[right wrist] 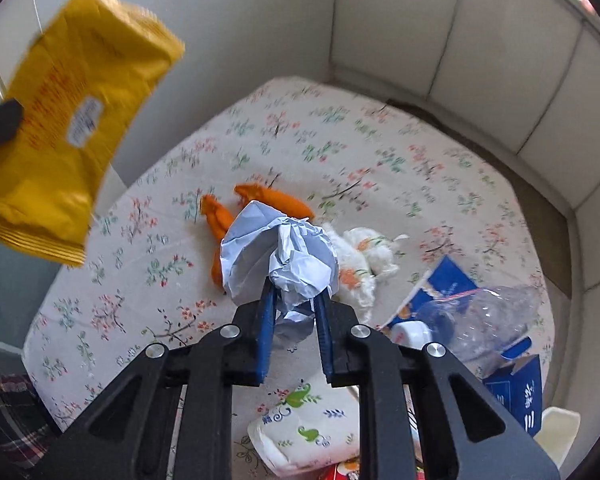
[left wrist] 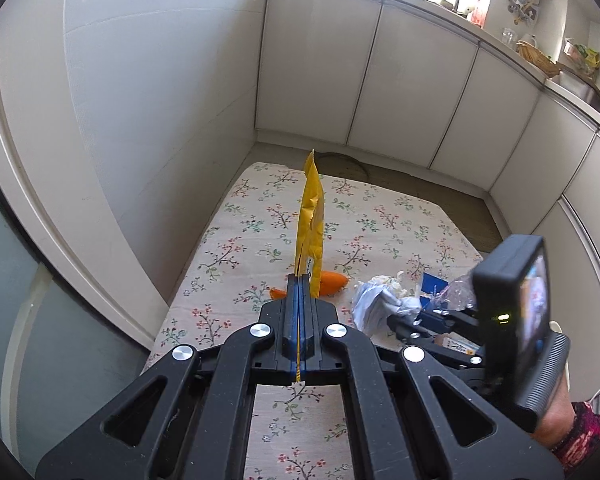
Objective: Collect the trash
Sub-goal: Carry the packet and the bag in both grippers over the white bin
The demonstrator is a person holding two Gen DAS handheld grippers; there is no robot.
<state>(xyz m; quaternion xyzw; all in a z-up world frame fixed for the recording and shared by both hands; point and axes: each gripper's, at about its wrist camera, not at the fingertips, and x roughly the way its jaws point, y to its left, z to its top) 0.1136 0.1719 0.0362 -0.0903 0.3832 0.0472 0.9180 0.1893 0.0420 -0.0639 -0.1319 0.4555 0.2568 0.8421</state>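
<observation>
The left gripper has its jaws pressed together on the lower edge of a yellow wrapper, which stands upright above the floral tablecloth; the right gripper has its jaws clamped on a crumpled ball of white paper, the blue pads pinching its lower folds. Around the paper ball the trash lies close: orange peel just behind it in two pieces, a white floral tissue wad beside it on the right, and a crushed clear plastic bottle lying over a torn blue carton further right; a folded napkin with green print sits beneath the gripper linkage at the near edge. In the left wrist view the right gripper's camera body blocks the table's right corner. The far half of the cloth is bare; a pale wall runs along its left edge, white cabinet doors stand behind, with a strip of floor between them and the table.
</observation>
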